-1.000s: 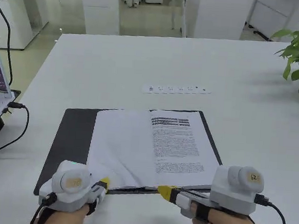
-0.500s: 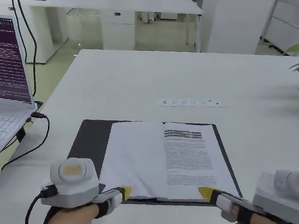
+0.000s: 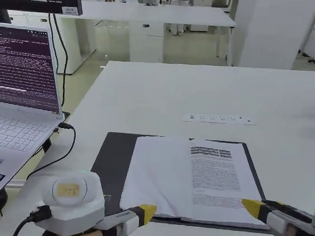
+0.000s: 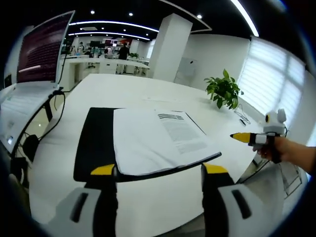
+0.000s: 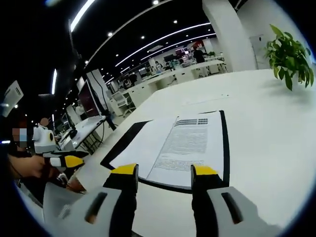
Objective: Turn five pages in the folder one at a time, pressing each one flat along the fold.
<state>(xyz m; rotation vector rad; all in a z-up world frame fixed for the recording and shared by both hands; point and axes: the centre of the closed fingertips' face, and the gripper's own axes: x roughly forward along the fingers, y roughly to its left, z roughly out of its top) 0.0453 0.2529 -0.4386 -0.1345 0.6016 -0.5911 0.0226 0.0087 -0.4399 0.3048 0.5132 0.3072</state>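
The folder point(image 3: 111, 160) had a black cover, and its open pages point(image 3: 161, 177) were white, the right one carrying fine black print under a darker heading block. My left gripper point(image 3: 144, 212) and right gripper point(image 3: 251, 207) were pale grey with yellow tips. Left of the folder, the laptop point(image 3: 20, 70) screen showed purple with pale text, on a white table point(image 3: 165, 91).

The left tool point(image 4: 159, 170) holds its yellow-tipped jaws wide apart at the near edge of the table point(image 4: 148, 91), either side of the open folder point(image 4: 91, 143). The right tool point(image 4: 247, 138) hovers beside the folder's right side. A laptop point(image 4: 34, 74) stands beyond the table's left edge.
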